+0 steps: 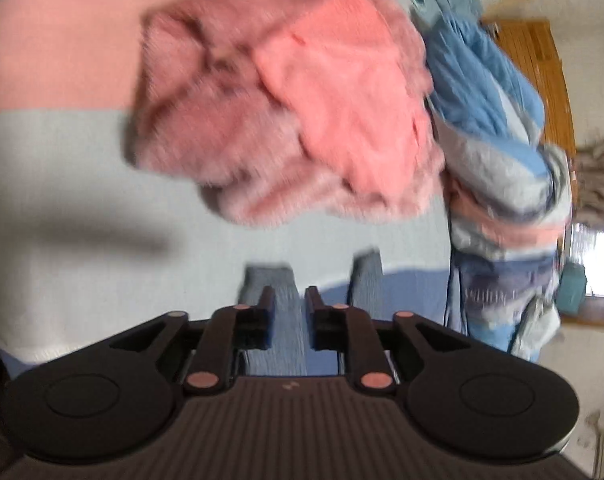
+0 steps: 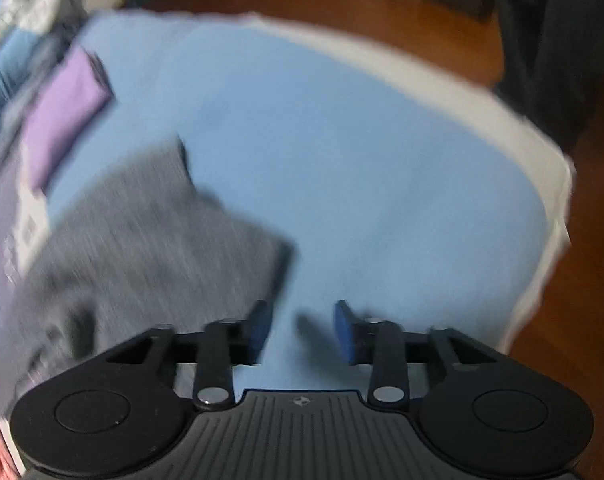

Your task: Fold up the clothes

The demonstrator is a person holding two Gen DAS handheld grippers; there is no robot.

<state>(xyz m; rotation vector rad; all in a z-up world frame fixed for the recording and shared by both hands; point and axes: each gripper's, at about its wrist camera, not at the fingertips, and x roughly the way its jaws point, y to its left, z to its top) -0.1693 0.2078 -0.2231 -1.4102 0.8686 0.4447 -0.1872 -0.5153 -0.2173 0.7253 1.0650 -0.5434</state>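
Left wrist view: the left tongs [image 1: 290, 300] point down at a bed [image 1: 62, 168] covered in pale, pink and blue bands. The jaws stand a narrow gap apart. A grey-blue garment [image 1: 280, 332] lies beneath and between them, but blur leaves it unclear whether the pads press on it. At 12 o'clock from the tongs a fluffy pink garment [image 1: 286, 92] lies crumpled on the bed. At 2 o'clock a heap of blue, grey and pink fabric [image 1: 501, 160] is piled at the bed's edge.

Right wrist view: the right tongs [image 2: 300, 330] are released, jaws well apart, with only the blue cover of the bed [image 2: 341, 140] between the blue pads [image 2: 343, 332]. A grey garment [image 2: 142, 240] lies at 10 o'clock, its nearest corner just beside the left pad. A purple folded item [image 2: 62, 116] lies further out, at 11 o'clock.

Judged step: selecting and spreading the next garment for folding.

Procedure:
1. Take one layer only, at a hem or corner.
2. Clench both tongs fully before lifting.
3. Draw the two grips apart to flatten the cloth on bare cover.
4. Keep clear of the heap to avoid snagging a second item.
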